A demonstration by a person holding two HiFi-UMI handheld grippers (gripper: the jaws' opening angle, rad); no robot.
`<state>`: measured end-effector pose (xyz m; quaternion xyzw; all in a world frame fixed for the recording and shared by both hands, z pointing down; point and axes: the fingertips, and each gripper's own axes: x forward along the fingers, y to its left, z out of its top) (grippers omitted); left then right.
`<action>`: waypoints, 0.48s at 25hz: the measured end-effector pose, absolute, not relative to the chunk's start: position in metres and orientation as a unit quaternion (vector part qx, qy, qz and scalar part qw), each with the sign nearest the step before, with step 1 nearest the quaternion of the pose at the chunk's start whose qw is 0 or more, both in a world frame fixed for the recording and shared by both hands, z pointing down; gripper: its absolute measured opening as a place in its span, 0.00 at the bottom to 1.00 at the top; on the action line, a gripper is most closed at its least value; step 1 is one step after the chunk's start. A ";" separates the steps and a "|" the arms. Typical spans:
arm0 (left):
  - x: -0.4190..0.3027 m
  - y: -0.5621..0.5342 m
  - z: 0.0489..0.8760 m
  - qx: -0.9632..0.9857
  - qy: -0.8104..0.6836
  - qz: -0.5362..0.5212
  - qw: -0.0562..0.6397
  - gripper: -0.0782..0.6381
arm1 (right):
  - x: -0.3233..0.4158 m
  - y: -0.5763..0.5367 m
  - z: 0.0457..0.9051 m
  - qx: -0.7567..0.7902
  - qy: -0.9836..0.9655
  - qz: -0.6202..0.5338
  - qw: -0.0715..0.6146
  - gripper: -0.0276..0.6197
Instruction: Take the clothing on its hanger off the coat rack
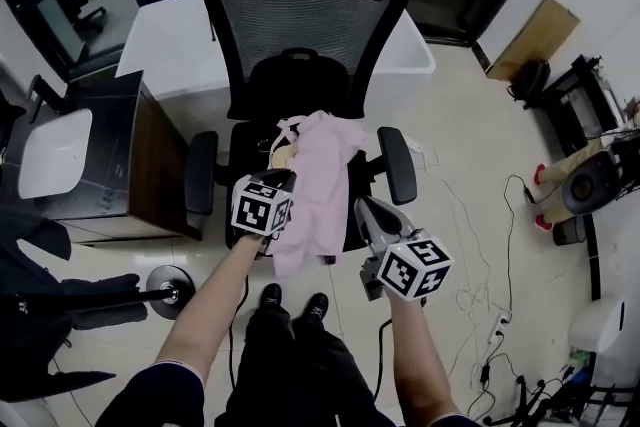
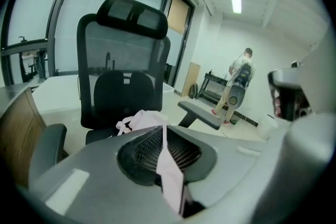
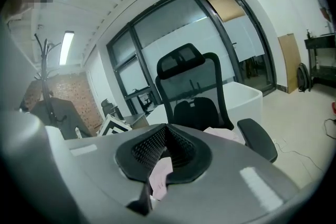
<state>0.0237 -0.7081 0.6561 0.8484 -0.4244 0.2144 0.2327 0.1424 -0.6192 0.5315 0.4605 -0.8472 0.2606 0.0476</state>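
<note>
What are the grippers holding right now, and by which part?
Left gripper pinches a fold of the pink garment. It also shows between the jaws of the right gripper; a grip there cannot be told.

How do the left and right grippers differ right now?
The left gripper reaches further, over the garment on the chair; the right gripper sits nearer the person, at the garment's edge. A long strip of fabric runs through the left jaws; only a small bit shows in the right. Both are shut on the garment.
</note>
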 end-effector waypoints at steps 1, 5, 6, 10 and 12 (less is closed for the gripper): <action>0.027 -0.707 0.638 0.854 -0.423 0.201 0.226 0.15 | 0.140 -0.624 0.523 0.458 -0.851 0.253 0.044 0.05; 0.038 -0.700 0.572 0.875 -0.411 0.160 0.201 0.12 | 0.131 -0.640 0.489 0.453 -0.861 0.228 0.030 0.05; 0.040 -0.698 0.558 0.879 -0.408 0.151 0.195 0.12 | 0.130 -0.644 0.482 0.452 -0.864 0.222 0.028 0.05; 0.044 -0.692 0.504 0.894 -0.397 0.116 0.171 0.13 | 0.125 -0.655 0.458 0.448 -0.872 0.196 0.023 0.05; 0.047 -0.687 0.481 0.901 -0.390 0.100 0.162 0.12 | 0.122 -0.659 0.447 0.445 -0.876 0.183 0.018 0.05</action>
